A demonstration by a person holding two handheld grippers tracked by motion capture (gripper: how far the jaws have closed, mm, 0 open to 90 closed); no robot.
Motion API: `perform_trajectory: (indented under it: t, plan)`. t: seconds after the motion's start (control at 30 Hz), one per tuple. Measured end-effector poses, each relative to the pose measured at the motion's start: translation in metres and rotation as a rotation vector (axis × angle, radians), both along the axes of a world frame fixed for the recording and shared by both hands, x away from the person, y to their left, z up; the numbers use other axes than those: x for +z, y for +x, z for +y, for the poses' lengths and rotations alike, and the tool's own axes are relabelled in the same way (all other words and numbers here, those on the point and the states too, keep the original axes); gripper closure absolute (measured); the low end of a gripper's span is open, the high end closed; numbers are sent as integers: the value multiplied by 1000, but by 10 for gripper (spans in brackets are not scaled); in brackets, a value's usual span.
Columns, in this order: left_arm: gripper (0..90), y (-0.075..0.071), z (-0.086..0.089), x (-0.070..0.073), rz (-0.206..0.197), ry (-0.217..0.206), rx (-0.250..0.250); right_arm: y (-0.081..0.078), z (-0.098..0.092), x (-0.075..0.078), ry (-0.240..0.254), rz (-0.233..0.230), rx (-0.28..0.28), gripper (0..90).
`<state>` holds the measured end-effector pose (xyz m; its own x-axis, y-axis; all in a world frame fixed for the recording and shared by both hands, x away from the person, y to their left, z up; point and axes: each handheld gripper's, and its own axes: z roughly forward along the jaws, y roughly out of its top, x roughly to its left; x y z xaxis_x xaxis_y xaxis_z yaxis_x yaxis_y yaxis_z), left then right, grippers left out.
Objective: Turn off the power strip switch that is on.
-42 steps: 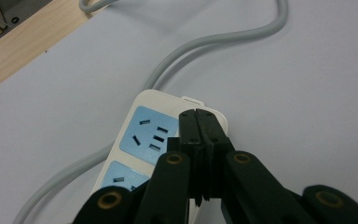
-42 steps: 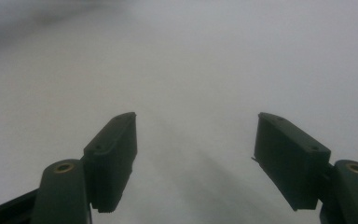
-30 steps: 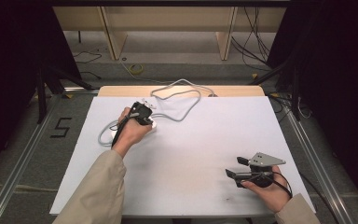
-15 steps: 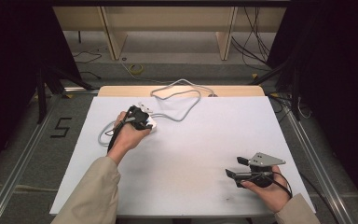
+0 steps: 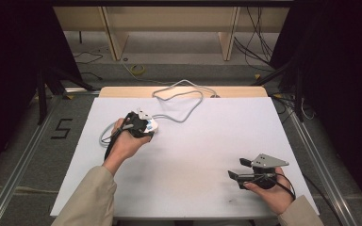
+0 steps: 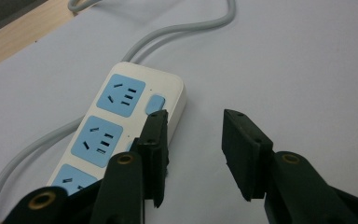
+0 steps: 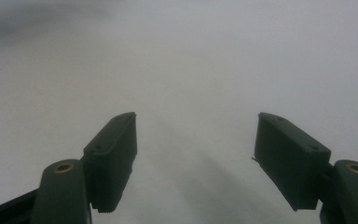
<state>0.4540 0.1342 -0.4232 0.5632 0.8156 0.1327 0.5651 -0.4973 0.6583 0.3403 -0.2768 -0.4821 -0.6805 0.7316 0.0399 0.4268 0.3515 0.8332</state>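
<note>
We find the right gripper (image 5: 233, 175) nearest the person's edge of the desk (image 5: 207, 155), held in the right hand (image 5: 268, 188) low over the white surface. In the right gripper view its jaws stand wide apart with only bare white surface between them; nothing is held. The grey three-cornered plate sits on top of it, and its cable loops back round the hand.

Farther in, on the left half of the desk, we note the left gripper (image 6: 193, 140) held in the left hand (image 5: 125, 143), whose beige sleeve (image 5: 87, 200) comes in from the bottom edge of the high view. Its jaws have just been opening and now stand partly apart. In the left gripper view the gap between them shows bare desk; no thing lies between the pads. One jaw stands in front of the edge of the power strip (image 6: 121, 119); we cannot tell whether it touches the casing.

The power strip is white with blue socket faces and a blue switch near its far end. It lies flat on the desk just beside the left gripper, well apart from the right one.

Beyond it, the grey cable (image 5: 184, 101) leaves the strip's far end, loops across the desk toward the far wooden edge (image 5: 122, 92), and a second run curves back near the left hand.
</note>
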Motion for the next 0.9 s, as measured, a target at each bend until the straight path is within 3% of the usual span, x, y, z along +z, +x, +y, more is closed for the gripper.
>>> perform_trajectory:
  t: [0.9]
  plan:
    - [497,-37,18,-9,-2,-37,-26,0,0,0,0,3,-1,307]
